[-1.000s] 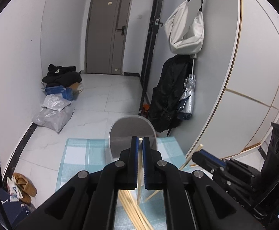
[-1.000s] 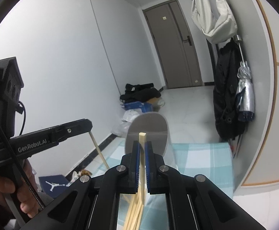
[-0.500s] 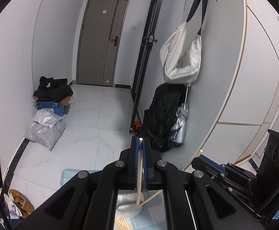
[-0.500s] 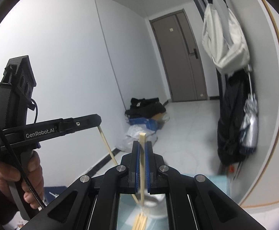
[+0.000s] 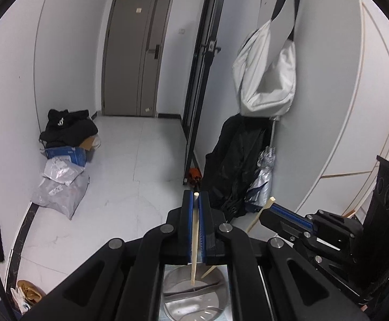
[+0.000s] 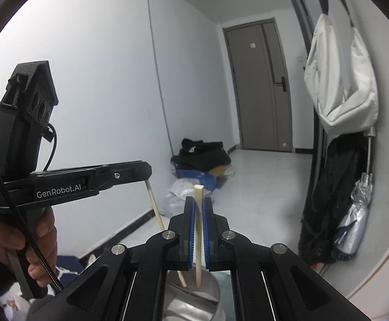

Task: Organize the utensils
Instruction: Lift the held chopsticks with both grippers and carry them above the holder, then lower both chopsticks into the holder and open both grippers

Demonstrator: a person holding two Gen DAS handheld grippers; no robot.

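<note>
Since 1.0 s ago both grippers have risen: the checked cloth has left both views, and the metal holder (image 5: 194, 294) now sits at the 6 o'clock edge instead of mid-frame.

Left chopstick (image 5: 194, 240): pale wood, near upright, pinched between the blue pads of the left gripper (image 5: 196, 200). Jaws closed down to the stick's width. Its top end shows just above the fingertips; its lower end hangs over the holder's open mouth. Touching the holder or not: cannot tell.

Right chopstick (image 6: 198, 230): square-cut top, clamped the same way in the right gripper (image 6: 198, 206), jaws closed onto it. Lower end points into the holder (image 6: 191, 299) at 6 o'clock.

Cross-views: the right gripper (image 5: 288, 214) shows at 3 o'clock in the left view, stick slanting down toward the holder. The left gripper (image 6: 146, 169) shows at 9 o'clock in the right view, held by a hand (image 6: 18, 243), its stick (image 6: 157, 208) slanting down to the holder.

Surroundings: grey door (image 5: 135, 53) at 12 o'clock, white bag (image 5: 266, 75) hanging at 2 o'clock, black coat (image 5: 234, 165) below it, bags and a blue box (image 5: 66, 155) on the floor at 9 o'clock.
</note>
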